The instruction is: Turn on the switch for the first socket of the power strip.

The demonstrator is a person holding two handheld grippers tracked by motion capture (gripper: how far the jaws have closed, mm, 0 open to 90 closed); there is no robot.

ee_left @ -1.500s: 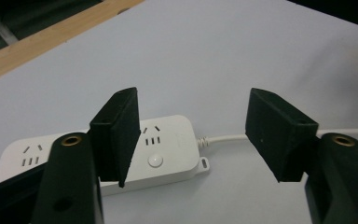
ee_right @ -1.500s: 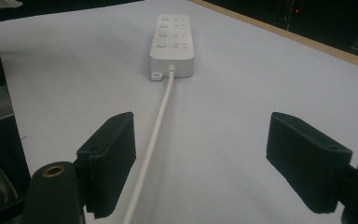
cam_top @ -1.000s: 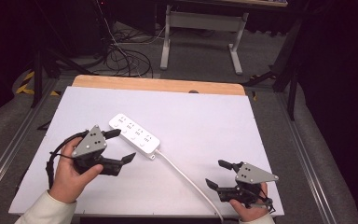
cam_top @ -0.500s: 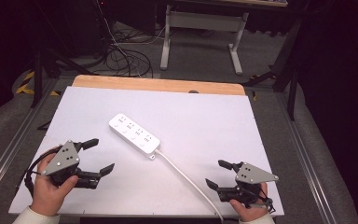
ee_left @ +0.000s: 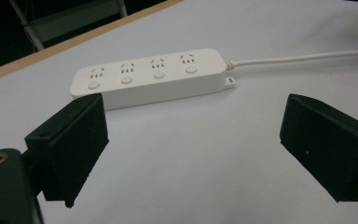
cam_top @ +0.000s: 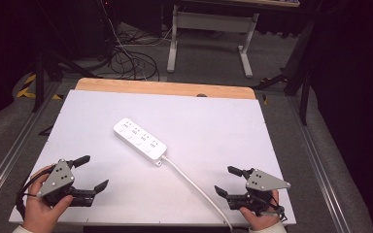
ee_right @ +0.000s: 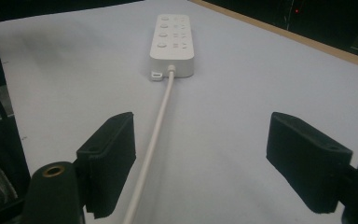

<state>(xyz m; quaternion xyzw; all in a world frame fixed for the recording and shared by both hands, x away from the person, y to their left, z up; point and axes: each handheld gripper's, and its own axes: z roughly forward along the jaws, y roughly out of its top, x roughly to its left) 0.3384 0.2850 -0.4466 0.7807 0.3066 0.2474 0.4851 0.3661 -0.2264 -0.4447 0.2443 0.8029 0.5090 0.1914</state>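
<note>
A white power strip (cam_top: 140, 141) lies mid-counter (cam_top: 223, 131), its cord (cam_top: 194, 187) trailing to the near edge; the left gripper (cam_top: 93, 173) and right gripper (cam_top: 225, 180) sit at the near corners, fingers spread, empty

Strip (cam_top: 139, 141): was white
Cord (cam_top: 194, 188): was white
Tabletop (cam_top: 213, 126): was white, with tan far edge
Jaws: were black
Plates (cam_top: 58, 177): were grey

glossy plastic power strip (cam_top: 140, 141), matt tabletop (cam_top: 223, 126)
</note>
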